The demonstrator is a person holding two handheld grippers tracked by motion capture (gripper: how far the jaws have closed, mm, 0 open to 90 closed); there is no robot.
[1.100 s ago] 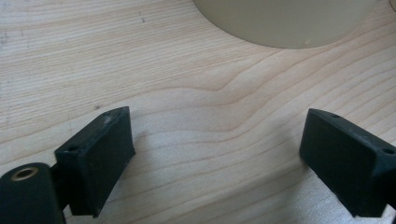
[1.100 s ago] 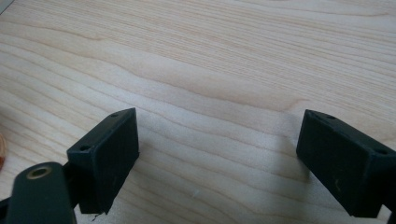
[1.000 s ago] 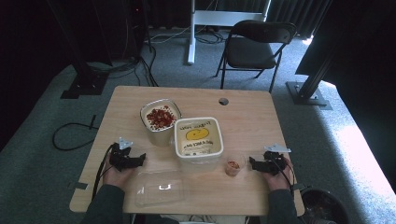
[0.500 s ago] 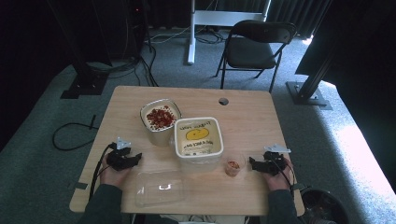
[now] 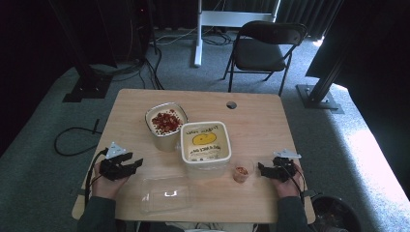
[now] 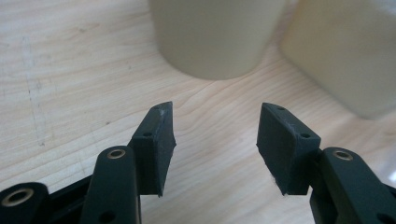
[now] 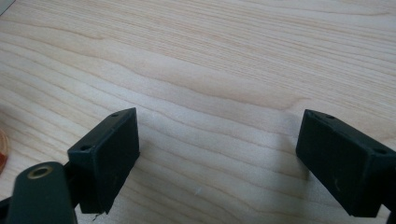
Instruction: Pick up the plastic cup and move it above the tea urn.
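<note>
Wood surface (image 5: 261,116), high view: two tubs, one open with red bits (image 5: 166,123), one lidded (image 5: 205,145); one clear lid (image 5: 165,194); one small cup (image 5: 241,172).
Left tool (image 5: 136,163): lifted beside the clear lid, empty.
Left tool view: jaws half apart after closing partway, nothing between; approach the open tub (image 6: 217,35) squarely.
Right tool view (image 7: 215,154): wide open, empty, near the cup.

The worktop (image 5: 261,125) is seen as pale matt wood; the near lid (image 5: 167,194) as clear glossy plastic.
</note>
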